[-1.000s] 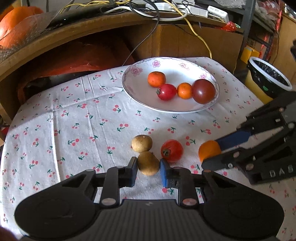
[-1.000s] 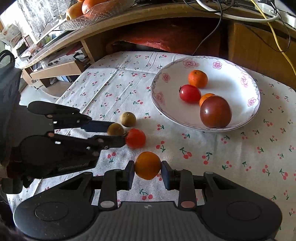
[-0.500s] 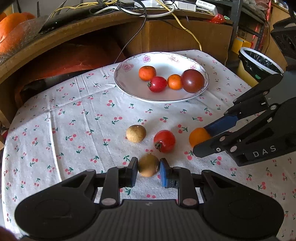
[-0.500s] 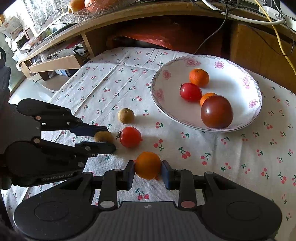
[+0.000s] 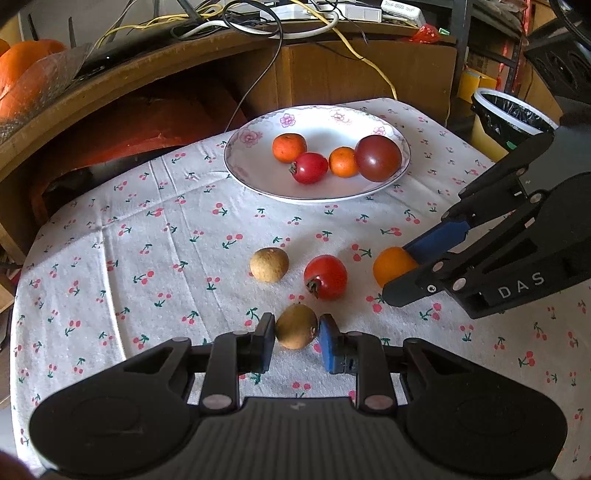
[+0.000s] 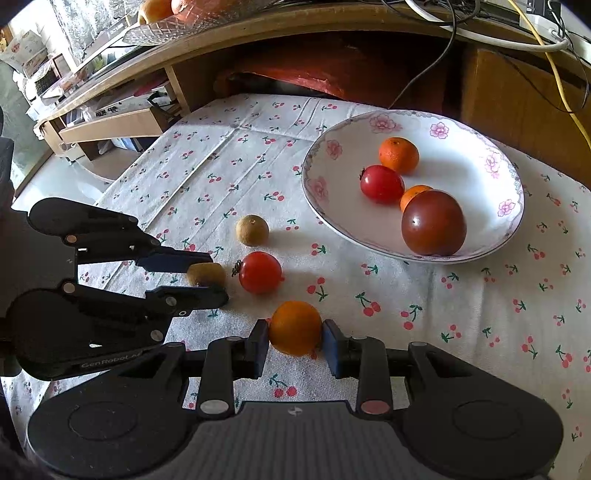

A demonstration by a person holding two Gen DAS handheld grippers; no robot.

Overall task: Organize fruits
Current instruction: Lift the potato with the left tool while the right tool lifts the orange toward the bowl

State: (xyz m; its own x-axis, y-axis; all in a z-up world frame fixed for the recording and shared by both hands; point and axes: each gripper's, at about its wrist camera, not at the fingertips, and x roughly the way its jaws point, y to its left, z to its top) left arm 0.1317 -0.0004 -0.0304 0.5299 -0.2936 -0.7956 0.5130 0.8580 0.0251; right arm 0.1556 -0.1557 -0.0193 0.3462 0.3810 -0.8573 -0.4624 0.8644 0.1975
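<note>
My left gripper (image 5: pixel 296 334) is shut on a small brown fruit (image 5: pixel 296 326), held just above the cherry-print cloth. My right gripper (image 6: pixel 295 338) is shut on an orange (image 6: pixel 295 327); it also shows in the left wrist view as the orange (image 5: pixel 392 266) between the right gripper (image 5: pixel 406 269). A second brown fruit (image 5: pixel 269 264) and a red tomato (image 5: pixel 325 276) lie loose on the cloth between them. The floral plate (image 5: pixel 255 170) at the back holds two oranges, a red tomato and a dark tomato (image 5: pixel 377 157).
A wooden shelf with cables (image 5: pixel 258 22) runs behind the table. A lined bin (image 5: pixel 509 114) stands off the right edge. Pumpkins (image 5: pixel 26 74) sit at the upper left. The cloth's left side (image 5: pixel 92 258) carries no fruit.
Both grippers have risen and drawn back with their fruits held. The brown fruit has left its spot beside the other brown fruit; the orange has come away from the tomato.
</note>
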